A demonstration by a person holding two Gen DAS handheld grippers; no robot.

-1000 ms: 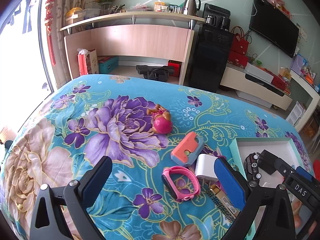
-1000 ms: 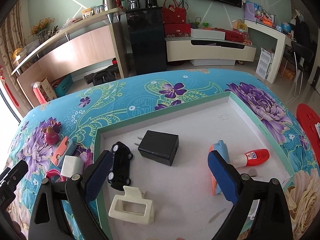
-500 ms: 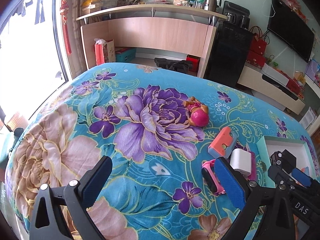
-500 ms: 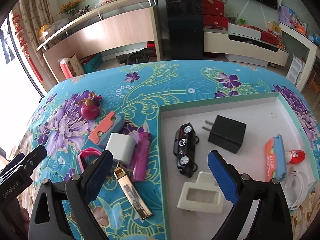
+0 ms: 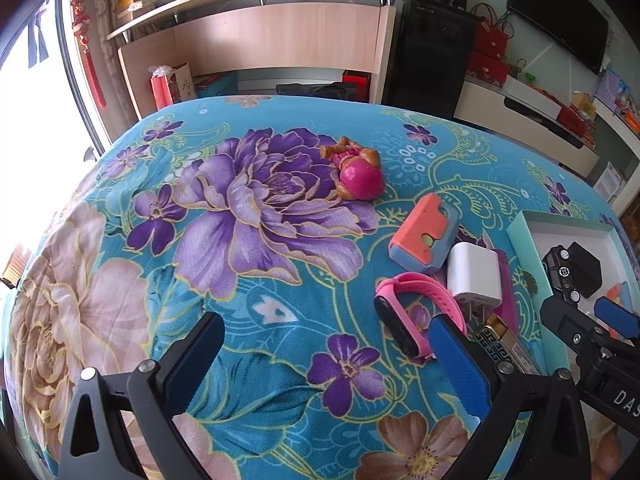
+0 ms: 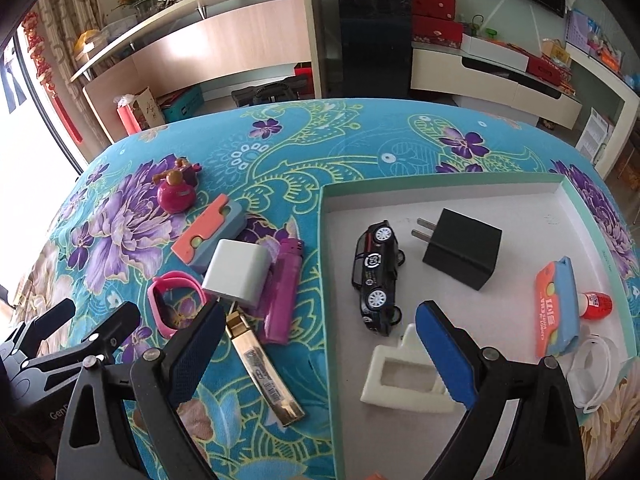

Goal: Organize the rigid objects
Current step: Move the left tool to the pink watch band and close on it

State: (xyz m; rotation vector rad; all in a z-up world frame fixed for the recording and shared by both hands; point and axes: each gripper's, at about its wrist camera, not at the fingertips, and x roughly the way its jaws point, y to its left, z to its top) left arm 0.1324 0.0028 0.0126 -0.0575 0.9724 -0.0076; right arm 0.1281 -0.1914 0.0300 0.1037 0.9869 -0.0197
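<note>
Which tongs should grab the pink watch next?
Probably the left tongs. They are open and empty, and the pink watch lies right by their right finger. The right tongs, also open, sit over the tray edge, farther from it.

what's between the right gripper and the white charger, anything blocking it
Nothing visible blocks it. The right gripper is open and empty, and the white charger lies just ahead of its left finger. But the charger rests against the purple lighter, with the gold lighter at its prongs, so a grasp may nudge them.
</note>
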